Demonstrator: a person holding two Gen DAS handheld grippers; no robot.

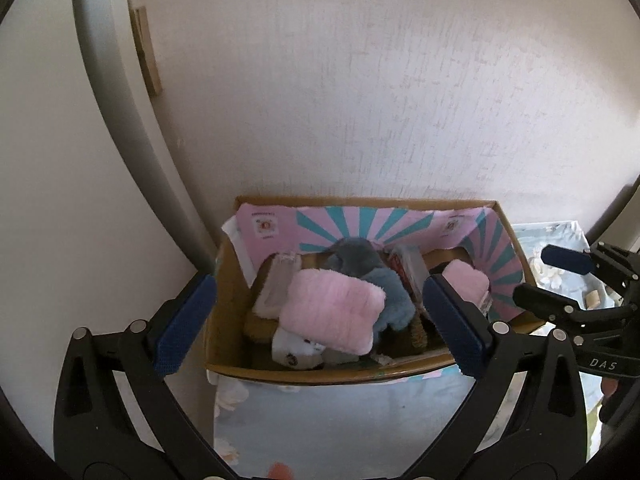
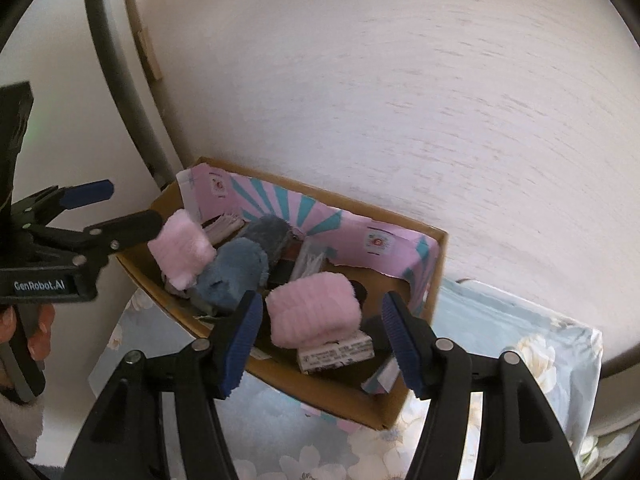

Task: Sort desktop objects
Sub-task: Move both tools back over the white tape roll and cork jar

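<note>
A cardboard box [image 1: 224,312] lined in pink and teal stands against the wall and holds soft rolled pieces. One pink fluffy roll [image 1: 332,312] lies at its front, a blue-grey fluffy piece [image 1: 360,264] behind it, and a second pink roll [image 1: 468,280] at the right. My left gripper [image 1: 320,326] is open wide above the box front, its fingers apart from the pink roll. My right gripper [image 2: 322,344] is open; a pink roll [image 2: 312,308] lies between its pads, untouched, on a small white carton [image 2: 336,354]. The box [image 2: 438,256], the other pink roll [image 2: 182,248] and the blue-grey piece [image 2: 236,276] also show there.
The box rests on a pale blue floral cloth [image 2: 520,340]. A textured white wall [image 1: 400,100] rises right behind it, and a grey curved frame [image 1: 104,80] stands at the left. Each gripper shows in the other's view: right gripper [image 1: 534,274], left gripper [image 2: 134,204].
</note>
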